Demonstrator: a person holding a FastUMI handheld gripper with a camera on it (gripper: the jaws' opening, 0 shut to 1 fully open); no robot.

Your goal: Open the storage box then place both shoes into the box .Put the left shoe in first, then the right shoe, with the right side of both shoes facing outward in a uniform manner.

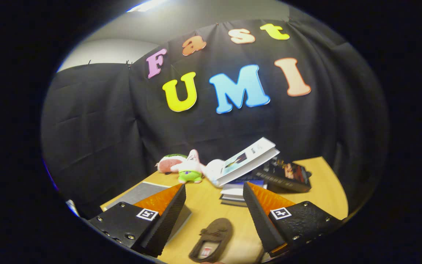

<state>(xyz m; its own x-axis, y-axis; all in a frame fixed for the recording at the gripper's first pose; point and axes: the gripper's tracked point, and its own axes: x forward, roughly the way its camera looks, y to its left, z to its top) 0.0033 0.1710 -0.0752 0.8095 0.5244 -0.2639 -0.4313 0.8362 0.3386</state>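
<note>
A brown slipper-like shoe lies on the wooden table, low between my two fingers and closer to me than their tips, its opening turned toward me. My gripper hangs above the table with its fingers wide apart and nothing between them. A flat grey thing, maybe the storage box's lid, lies on the table behind the left finger, partly hidden by it.
Beyond the fingertips sits a stack of books with one white book tilted on top. A pink plush toy lies left of the books. Black cloth walls close off the back and left of the table.
</note>
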